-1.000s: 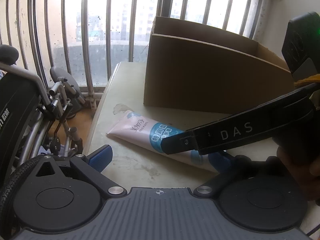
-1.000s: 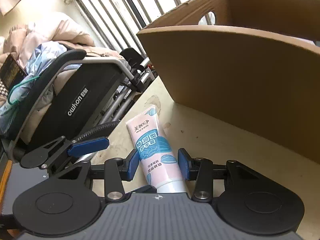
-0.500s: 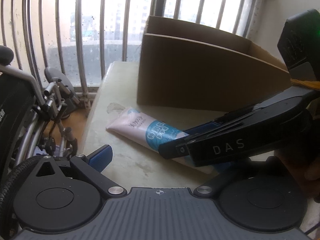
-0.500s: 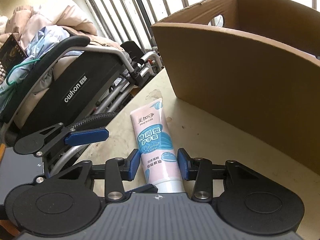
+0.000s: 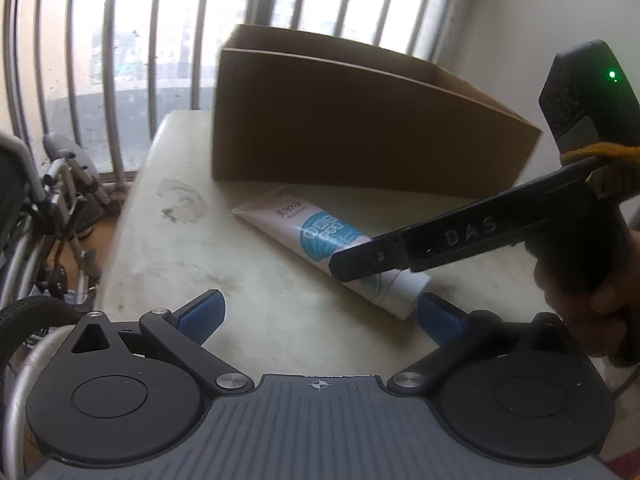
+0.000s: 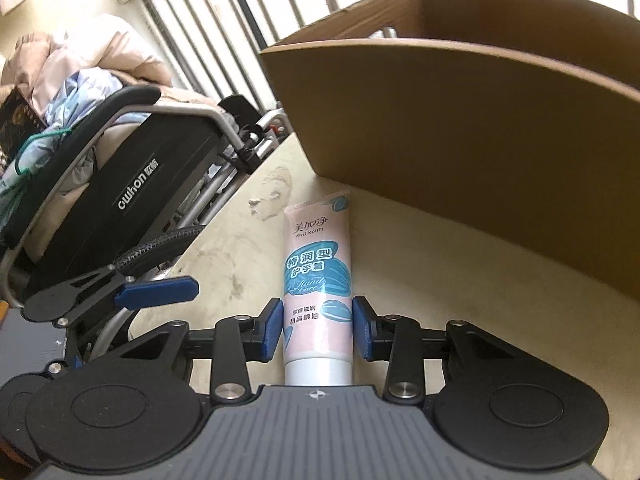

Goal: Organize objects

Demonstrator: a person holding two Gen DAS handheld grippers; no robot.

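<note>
Here, cardboard box (image 6: pixel 480 140), contents mostly hidden

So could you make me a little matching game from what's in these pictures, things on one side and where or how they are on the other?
Things:
1. hand cream tube
2. cardboard box
3. left gripper
4. wheelchair

Places or states:
A. beside the table, off its edge
B. lying flat between the right gripper pads
C. wide open, nothing held
D. standing behind the tube

Pairs: 1-B, 2-D, 3-C, 4-A
</note>
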